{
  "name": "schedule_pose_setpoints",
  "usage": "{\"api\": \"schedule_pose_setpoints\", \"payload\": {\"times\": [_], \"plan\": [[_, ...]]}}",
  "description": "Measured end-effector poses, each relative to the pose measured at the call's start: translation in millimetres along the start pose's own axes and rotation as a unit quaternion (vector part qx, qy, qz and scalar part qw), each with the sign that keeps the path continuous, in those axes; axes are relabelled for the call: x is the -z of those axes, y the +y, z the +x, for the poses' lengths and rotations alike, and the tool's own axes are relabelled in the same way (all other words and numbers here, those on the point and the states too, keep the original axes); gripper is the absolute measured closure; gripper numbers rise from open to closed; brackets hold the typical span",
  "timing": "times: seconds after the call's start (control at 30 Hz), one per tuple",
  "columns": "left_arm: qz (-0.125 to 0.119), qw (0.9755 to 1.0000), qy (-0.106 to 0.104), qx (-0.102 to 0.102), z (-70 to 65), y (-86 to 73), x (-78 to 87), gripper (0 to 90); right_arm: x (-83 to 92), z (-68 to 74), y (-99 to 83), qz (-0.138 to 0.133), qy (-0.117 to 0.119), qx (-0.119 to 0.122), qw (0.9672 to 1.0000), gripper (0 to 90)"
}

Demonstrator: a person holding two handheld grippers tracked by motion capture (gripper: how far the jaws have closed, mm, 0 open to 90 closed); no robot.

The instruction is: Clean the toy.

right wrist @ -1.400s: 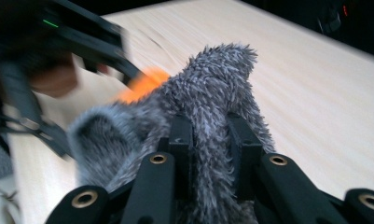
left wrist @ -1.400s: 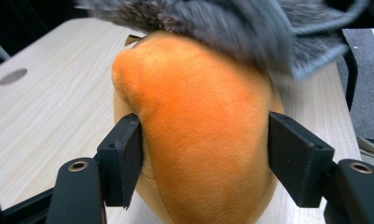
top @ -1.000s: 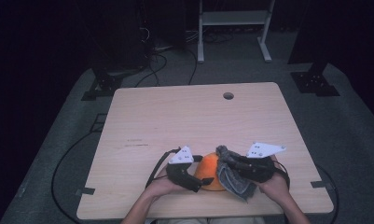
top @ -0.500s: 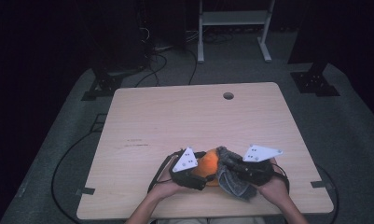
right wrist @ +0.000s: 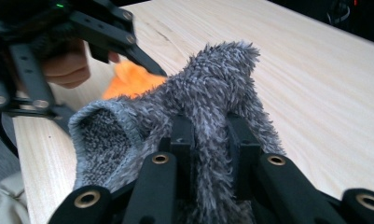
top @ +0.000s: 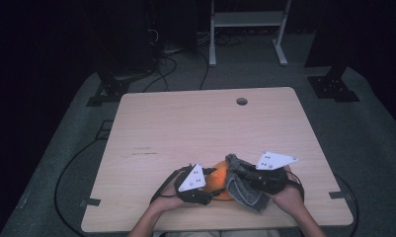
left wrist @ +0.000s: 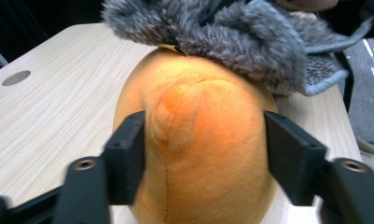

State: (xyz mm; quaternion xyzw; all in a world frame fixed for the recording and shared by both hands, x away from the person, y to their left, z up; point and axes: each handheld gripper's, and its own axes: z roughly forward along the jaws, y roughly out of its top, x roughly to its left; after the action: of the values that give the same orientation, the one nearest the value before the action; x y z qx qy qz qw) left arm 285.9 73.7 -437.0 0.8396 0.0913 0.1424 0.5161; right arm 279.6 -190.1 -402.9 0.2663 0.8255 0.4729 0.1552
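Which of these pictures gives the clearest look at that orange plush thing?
The left gripper view: the orange plush sits large between the jaws, seam and bump plain. The high view shows a small orange patch between the two grippers. The right gripper view shows an orange scrap behind the grey fuzzy cloth.

free: far tabletop [top: 205, 128] | blocked: grey fuzzy cloth [top: 242, 185] beside orange plush [top: 219, 174]

Near the counter [top: 185, 128] front edge: left hand-held gripper [top: 211, 190] against orange plush [top: 220, 174]; right hand-held gripper [top: 242, 174] clamping grey fleece cloth [top: 242, 190].
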Motion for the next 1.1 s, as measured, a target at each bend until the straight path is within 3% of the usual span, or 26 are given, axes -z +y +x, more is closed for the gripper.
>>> {"api": "schedule_pose_setpoints", "payload": {"times": [0.03, 0.07, 0.1, 0.17, 0.2, 0.23, 0.27, 0.4, 0.43, 0.5, 0.6, 0.73, 0.77, 0.83, 0.87, 0.97, 1.1], "plan": [[0.000, 1.0000, 0.000, 0.000, 0.0, 0.0, 0.0, 25.1, 0.0, 0.0, 0.0, 0.000, 0.000, 0.000, 1.0000, 74.9], [-0.004, 0.9986, -0.004, 0.052, 3.4, 7.3, -2.2, 20.4, 0.6, -1.1, -2.2, -0.001, -0.008, -0.010, 0.9999, 75.3], [-0.009, 0.9978, -0.003, 0.066, 4.4, 9.7, -2.4, 19.6, 0.7, 0.7, -0.7, 0.000, -0.002, -0.017, 0.9999, 75.4], [-0.008, 0.9980, -0.002, 0.063, 4.3, 10.4, -2.4, 25.0, -0.1, 8.4, 5.3, -0.015, 0.022, -0.029, 0.9992, 75.4], [0.001, 0.9994, 0.008, 0.035, 2.6, 7.0, -1.2, 29.3, -1.7, 14.2, 9.2, -0.015, 0.021, -0.013, 0.9996, 75.4], [0.001, 0.9994, 0.008, 0.035, 2.6, 7.0, -1.2, 31.5, -1.7, 14.2, 9.2, -0.015, 0.021, -0.013, 0.9996, 75.4], [-0.001, 0.9993, 0.006, 0.038, 3.0, 4.5, 0.5, 33.5, -4.8, 20.2, 13.0, -0.010, 0.011, 0.015, 0.9998, 75.2], [0.004, 0.9997, 0.005, 0.024, 2.0, 1.5, 3.1, 36.2, -5.3, 6.6, 5.7, -0.006, 0.011, 0.001, 0.9999, 75.0], [0.006, 0.9998, 0.004, 0.019, 1.1, 2.1, 2.3, 36.5, -1.4, -3.9, -1.0, -0.002, -0.003, -0.020, 0.9998, 75.1], [0.006, 0.9999, 0.003, 0.012, -0.5, 2.9, -0.5, 36.5, 2.5, -8.1, -3.6, -0.002, -0.009, -0.035, 0.9994, 75.5], [0.008, 0.9998, 0.002, 0.016, 0.6, 3.6, -1.0, 33.8, 2.4, 1.2, 1.6, -0.019, 0.006, -0.028, 0.9994, 75.5], [0.009, 0.9998, -0.005, 0.018, 3.5, 1.2, 2.9, 34.6, -1.3, 7.0, 6.7, -0.021, 0.013, -0.011, 0.9996, 75.3], [0.011, 0.9998, -0.008, 0.016, 5.1, -0.1, 4.8, 34.9, -4.4, -2.8, 1.5, -0.024, 0.018, -0.032, 0.9990, 74.9], [0.014, 0.9997, -0.013, 0.019, 7.7, -2.0, 7.1, 35.3, -5.2, -7.4, -1.7, -0.024, 0.016, -0.042, 0.9987, 74.9], [0.016, 0.9995, -0.020, 0.019, 9.9, -4.3, 9.6, 35.3, -6.0, -19.1, -10.6, -0.026, 0.018, -0.074, 0.9967, 75.0], [0.014, 0.9993, -0.025, 0.024, 11.6, -7.5, 12.1, 35.3, -6.3, -28.5, -21.0, -0.020, 0.013, -0.105, 0.9942, 75.1], [0.013, 0.9990, -0.033, 0.028, 14.4, -10.3, 14.0, 34.8, -3.3, -24.3, -17.7, -0.036, 0.016, -0.104, 0.9938, 75.4]]}}
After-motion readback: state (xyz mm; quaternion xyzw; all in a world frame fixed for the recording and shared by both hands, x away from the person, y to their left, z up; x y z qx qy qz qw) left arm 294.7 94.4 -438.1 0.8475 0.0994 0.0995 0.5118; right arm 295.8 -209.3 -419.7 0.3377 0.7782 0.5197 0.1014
